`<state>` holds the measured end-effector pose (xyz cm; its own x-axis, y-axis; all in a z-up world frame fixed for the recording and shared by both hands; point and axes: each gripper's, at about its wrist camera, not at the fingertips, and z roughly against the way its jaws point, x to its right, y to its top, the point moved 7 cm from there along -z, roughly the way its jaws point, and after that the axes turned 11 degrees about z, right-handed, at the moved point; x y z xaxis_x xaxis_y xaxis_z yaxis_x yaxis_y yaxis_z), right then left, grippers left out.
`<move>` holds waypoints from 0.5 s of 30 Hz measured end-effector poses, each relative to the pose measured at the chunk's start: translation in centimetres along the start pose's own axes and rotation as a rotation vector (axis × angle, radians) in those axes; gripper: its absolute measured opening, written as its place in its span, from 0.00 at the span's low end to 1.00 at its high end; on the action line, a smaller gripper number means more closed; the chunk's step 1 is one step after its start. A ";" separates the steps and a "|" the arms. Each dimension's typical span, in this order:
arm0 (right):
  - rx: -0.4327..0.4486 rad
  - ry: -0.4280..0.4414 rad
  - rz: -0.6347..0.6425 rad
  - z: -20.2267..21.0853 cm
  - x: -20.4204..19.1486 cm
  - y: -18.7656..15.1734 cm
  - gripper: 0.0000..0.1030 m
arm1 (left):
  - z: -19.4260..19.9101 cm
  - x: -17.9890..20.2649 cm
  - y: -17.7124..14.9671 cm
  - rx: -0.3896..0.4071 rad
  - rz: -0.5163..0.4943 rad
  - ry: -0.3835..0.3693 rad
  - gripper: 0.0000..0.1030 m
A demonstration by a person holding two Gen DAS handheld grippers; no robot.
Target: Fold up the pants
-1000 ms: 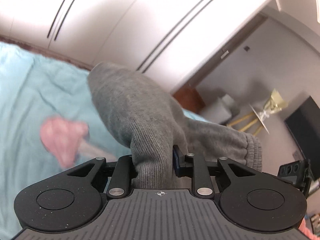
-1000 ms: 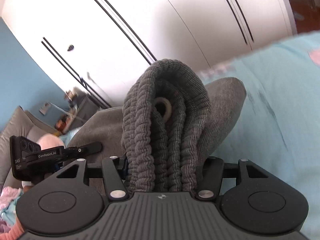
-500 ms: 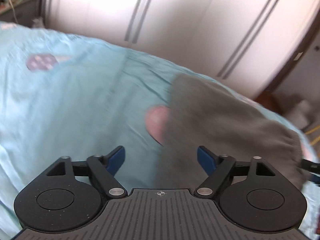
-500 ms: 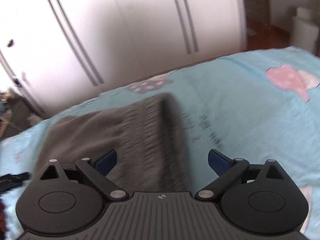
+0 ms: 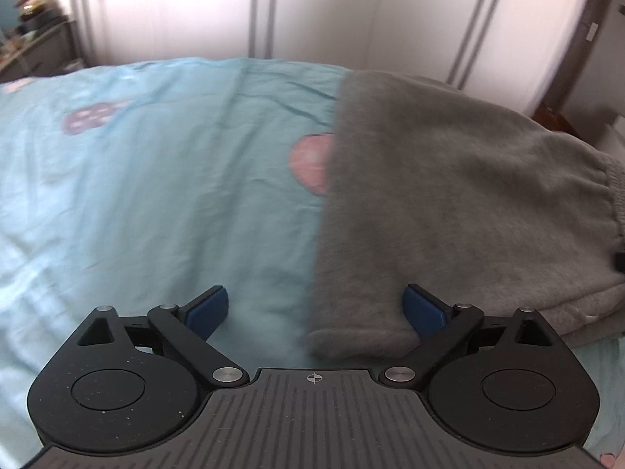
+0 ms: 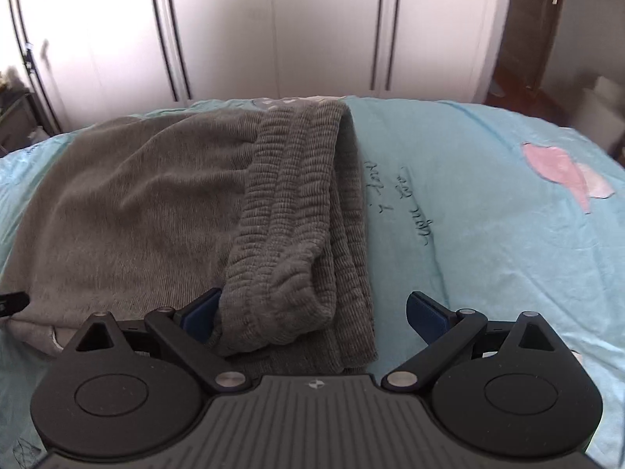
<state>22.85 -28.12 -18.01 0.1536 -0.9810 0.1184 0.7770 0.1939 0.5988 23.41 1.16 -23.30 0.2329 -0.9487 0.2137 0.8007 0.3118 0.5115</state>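
**Desk:** What does the left wrist camera show?

**Photographer:** The left gripper [image 5: 315, 308] with its two blue-padded fingers [image 5: 206, 308] spread wide and nothing between them. The grey pants [image 5: 449, 203] lie folded on a light blue bedsheet [image 5: 156, 179], filling the right half of the view. Their near corner sits between the spread fingers, closer to the right pad, which overlaps the cloth in the picture; I cannot tell whether it touches. A pink print [image 5: 308, 164] on the sheet peeks out from under the pants' left edge.

**Desk:** And the right wrist camera?

**Photographer:** The right gripper [image 6: 314, 310] is likewise spread apart and holding nothing. The same pants [image 6: 129, 203] lie in front of it, on the left and centre of the view. The ribbed waistband [image 6: 289, 211] is doubled over on top along the garment's right edge, and its near end rests between the fingers, just beside the left pad [image 6: 199, 312]. The right pad stands over bare bedsheet [image 6: 488, 234], apart from the cloth.

**Desk:** Anything around the bed?

**Photographer:** Dark handwritten-style lettering [image 6: 398, 199] is printed on the sheet just right of the pants, and a pink shape [image 6: 558, 172] farther right. White wardrobe doors [image 6: 320, 27] stand behind the bed in both views.
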 end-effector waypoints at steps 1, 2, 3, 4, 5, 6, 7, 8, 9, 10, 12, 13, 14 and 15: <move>0.011 -0.023 -0.002 1.0 -0.2 0.2 0.95 | 0.4 -0.6 -0.1 -0.006 0.009 0.021 0.97; 0.032 -0.046 -0.008 2.2 -0.3 0.4 0.95 | 0.9 -1.0 -0.2 -0.010 0.018 0.033 0.97; 0.065 -0.054 -0.023 3.8 -0.6 0.2 0.95 | 1.4 -1.3 -0.5 -0.015 0.026 0.045 0.97; 0.098 -0.043 -0.034 5.4 -1.1 -0.2 0.95 | 2.1 -1.4 -1.1 -0.023 0.022 0.056 0.97; 0.124 -0.018 -0.042 7.0 -1.7 -0.9 0.95 | 2.7 -1.2 -1.8 -0.038 0.003 0.067 0.97; 0.147 0.005 -0.054 8.4 -2.3 -1.9 0.95 | 3.1 -0.8 -2.6 -0.056 -0.022 0.082 0.97; 0.158 0.021 -0.060 9.7 -3.0 -3.2 0.95 | 3.8 -0.2 -3.7 -0.067 -0.054 0.091 0.97; 0.163 0.025 -0.061 10.6 -3.4 -4.2 0.95 | 4.5 0.4 -4.8 -0.070 -0.089 0.093 0.97; 0.160 0.013 -0.066 11.5 -3.9 -5.6 0.95 | 4.8 1.1 -5.7 -0.068 -0.131 0.098 0.97; 0.146 -0.012 -0.071 12.1 -4.3 -7.1 0.95 | 5.3 1.9 -6.6 -0.061 -0.183 0.106 0.97; 0.106 -0.063 -0.080 13.1 -5.0 -9.7 0.95 | 6.4 3.4 -7.9 -0.025 -0.275 0.130 0.97; 0.082 -0.059 -0.085 13.4 -5.4 -10.8 0.95 | 7.0 4.0 -8.6 -0.015 -0.308 0.132 0.97; 0.055 -0.042 -0.095 13.7 -5.7 -11.5 0.95 | 7.5 4.5 -9.2 -0.014 -0.336 0.127 0.97; 0.031 -0.026 -0.113 14.1 -5.8 -12.0 0.95 | 8.0 4.9 -9.7 -0.023 -0.361 0.121 0.97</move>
<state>4.02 -24.74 -14.74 0.0496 -0.9964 0.0693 0.7695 0.0824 0.6334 12.35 -6.14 -20.57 -0.0046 -0.9970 -0.0773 0.8549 -0.0440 0.5169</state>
